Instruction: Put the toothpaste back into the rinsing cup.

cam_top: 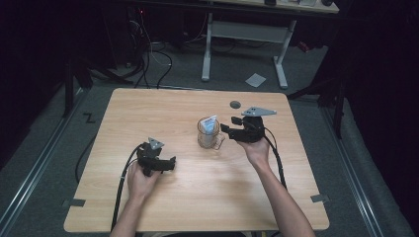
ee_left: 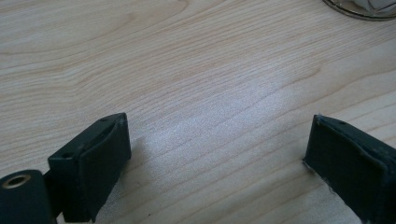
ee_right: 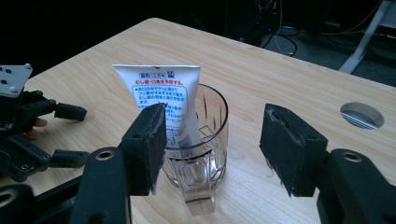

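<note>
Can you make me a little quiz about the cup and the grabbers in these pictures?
1. True or false: the tube lies flat on the table.
2. What stands in the glass? A) a spoon B) a tube C) a straw
3. Fill in: both the left gripper and the right gripper have jaws that are ____.

Key:
1. False. The tube stands in the glass, leaning on its rim.
2. B
3. open. Nothing is held between either pair of jaws.
</note>
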Motion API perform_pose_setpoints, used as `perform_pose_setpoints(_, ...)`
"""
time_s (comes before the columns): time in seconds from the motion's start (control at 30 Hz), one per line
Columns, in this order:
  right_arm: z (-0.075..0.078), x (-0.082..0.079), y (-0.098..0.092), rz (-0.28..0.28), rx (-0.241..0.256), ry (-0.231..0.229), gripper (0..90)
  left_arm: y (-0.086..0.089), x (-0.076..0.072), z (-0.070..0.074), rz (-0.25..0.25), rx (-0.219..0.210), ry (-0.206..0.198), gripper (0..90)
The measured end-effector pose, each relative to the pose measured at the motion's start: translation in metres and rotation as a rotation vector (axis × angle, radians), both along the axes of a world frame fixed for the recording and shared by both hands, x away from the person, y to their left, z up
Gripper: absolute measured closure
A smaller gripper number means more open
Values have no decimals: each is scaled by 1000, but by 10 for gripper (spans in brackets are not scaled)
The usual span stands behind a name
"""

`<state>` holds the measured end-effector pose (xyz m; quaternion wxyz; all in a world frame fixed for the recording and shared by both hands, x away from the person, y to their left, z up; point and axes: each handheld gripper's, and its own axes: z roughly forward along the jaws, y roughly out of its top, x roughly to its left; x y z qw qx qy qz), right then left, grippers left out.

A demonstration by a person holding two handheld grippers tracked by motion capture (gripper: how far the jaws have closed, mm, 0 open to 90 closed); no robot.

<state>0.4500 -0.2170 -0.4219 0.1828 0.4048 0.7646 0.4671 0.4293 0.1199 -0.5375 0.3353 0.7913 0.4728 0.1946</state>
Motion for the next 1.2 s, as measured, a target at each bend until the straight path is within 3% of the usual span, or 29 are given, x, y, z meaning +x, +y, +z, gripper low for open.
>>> perform_pose_setpoints(0.53,-1,-10,-22,-39,23,-1,410,0,0,0,0,0,0,70)
perform_pose_setpoints(0.73,-1,-15,-31,-51,9,-1,410,0,0,0,0,-1,0,70)
perform_pose_setpoints(1.2,-6,-26,-53,-94,40,-3,411,0,0,0,0,-3,1,71)
